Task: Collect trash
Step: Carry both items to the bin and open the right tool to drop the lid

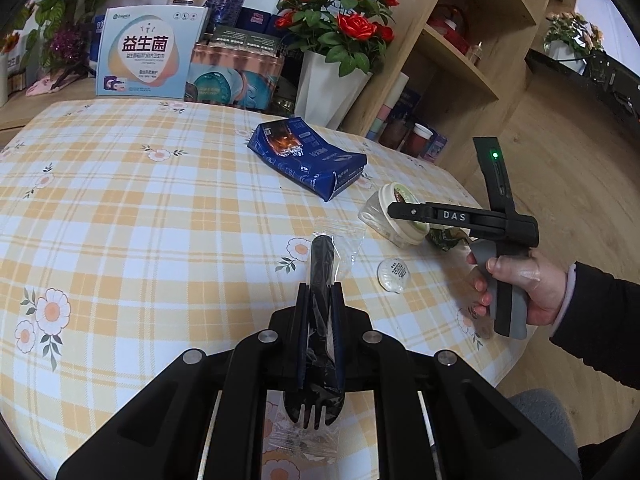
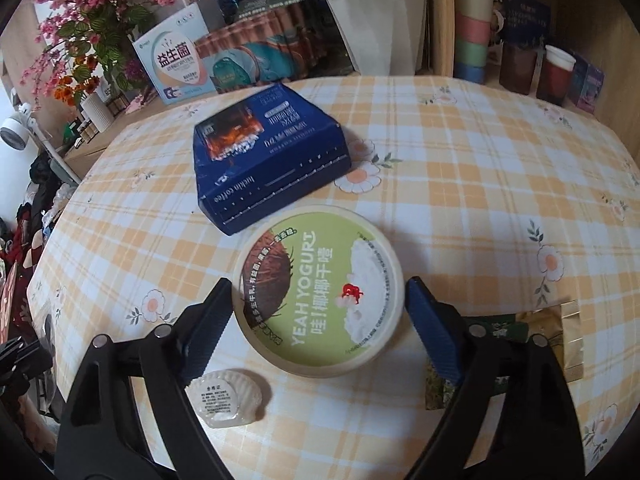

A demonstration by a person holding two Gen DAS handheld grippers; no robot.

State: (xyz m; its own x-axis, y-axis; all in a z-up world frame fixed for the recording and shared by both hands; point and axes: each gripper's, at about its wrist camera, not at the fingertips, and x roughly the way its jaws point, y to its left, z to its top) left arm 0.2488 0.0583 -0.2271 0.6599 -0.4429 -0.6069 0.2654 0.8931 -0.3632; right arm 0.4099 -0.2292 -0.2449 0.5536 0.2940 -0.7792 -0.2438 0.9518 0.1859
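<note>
My left gripper (image 1: pixel 320 292) is shut on a black plastic fork in a clear wrapper (image 1: pixel 322 256), held above the checked tablecloth (image 1: pixel 140 200). The fork's tines point back toward the camera. My right gripper (image 2: pixel 320 284), held by a person's hand (image 1: pixel 520 280), stands open astride a round yogurt cup (image 2: pixel 320 292) (image 1: pixel 384 216); its fingers flank the lid with small gaps on both sides. A blue coffee box (image 2: pixel 264 152) (image 1: pixel 308 156) lies just beyond the cup. A small clear sealed cup (image 2: pixel 226 398) (image 1: pixel 394 274) sits near it, and green and gold sachets (image 2: pixel 552 332) lie at the right.
A white pot of red roses (image 1: pixel 340 84), a stack of product boxes (image 1: pixel 148 56) and a pack of cans line the table's far side. A wooden shelf unit (image 1: pixel 452 60) with cups stands at the back right. The table's right edge drops to wooden floor.
</note>
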